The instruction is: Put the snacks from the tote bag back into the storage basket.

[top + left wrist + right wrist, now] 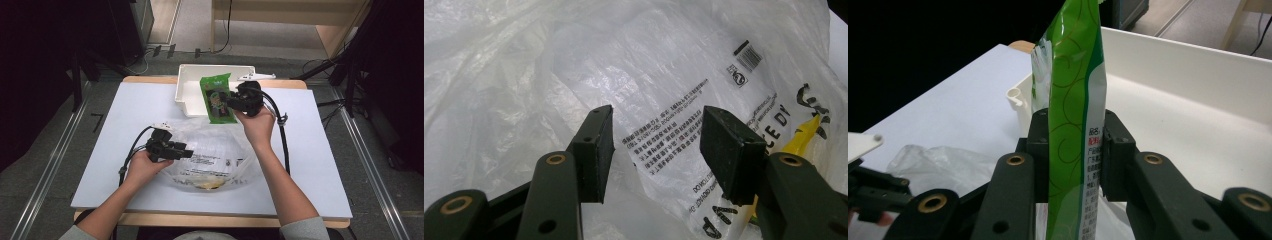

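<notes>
The right gripper [235, 102] pinches the green packet [218, 98] and holds it over the white bin's [189, 90] front rim at the desk's far edge, not dropped in yet, while the left gripper [186, 152], jaws wide, rests by the plastic bag [220, 155].

Left gripper [187, 152] held low near the person, jaws apart; right gripper [227, 100] reached farther forward, arm extended, jaws clamped together on something thin
</notes>
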`<state>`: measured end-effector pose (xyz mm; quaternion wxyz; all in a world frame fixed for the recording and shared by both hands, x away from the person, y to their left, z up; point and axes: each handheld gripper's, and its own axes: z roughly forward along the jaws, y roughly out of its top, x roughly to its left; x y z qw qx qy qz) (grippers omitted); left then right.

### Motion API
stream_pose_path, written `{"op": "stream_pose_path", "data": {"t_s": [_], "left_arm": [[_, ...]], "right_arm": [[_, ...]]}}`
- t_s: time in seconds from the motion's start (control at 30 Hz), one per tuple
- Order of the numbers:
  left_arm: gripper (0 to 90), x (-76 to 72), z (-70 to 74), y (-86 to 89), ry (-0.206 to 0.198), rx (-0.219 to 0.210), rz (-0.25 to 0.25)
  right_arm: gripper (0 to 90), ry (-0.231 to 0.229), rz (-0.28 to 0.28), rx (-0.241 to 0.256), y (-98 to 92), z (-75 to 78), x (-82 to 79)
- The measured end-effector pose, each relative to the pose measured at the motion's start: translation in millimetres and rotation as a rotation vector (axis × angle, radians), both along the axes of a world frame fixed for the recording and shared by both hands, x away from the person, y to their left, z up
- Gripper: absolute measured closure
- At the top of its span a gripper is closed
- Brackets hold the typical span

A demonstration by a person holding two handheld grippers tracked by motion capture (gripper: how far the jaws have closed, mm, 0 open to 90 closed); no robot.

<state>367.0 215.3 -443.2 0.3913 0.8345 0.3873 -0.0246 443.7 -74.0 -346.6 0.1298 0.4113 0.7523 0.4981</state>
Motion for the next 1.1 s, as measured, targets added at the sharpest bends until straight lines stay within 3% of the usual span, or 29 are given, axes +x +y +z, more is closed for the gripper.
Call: {"op": "stream_pose_path", "data": {"t_s": [0.23, 0.33, 0.7, 1.1], "left_arm": [[48.3, 0.0, 0.6, 1.1, 0.002, -0.006, 0.0], [48.4, 0.4, 0.3, 1.9, 0.017, -0.023, 0.002], [48.8, -1.0, 1.4, 2.4, 0.011, -0.034, 0.003], [49.0, -1.5, 1.1, 2.4, 0.007, -0.023, -0.008]], "right_arm": [[73.6, 0.005, -0.038, 0.033, 1.0, -5.7, 19.8], [73.6, 0.009, -0.05, 0.019, 1.5, -8.1, 27.1], [73.6, -0.014, -0.107, -0.001, 4.4, -13.7, 53.0], [73.6, 0.016, -0.167, 0.005, 4.4, -24.1, 84.3]]}}
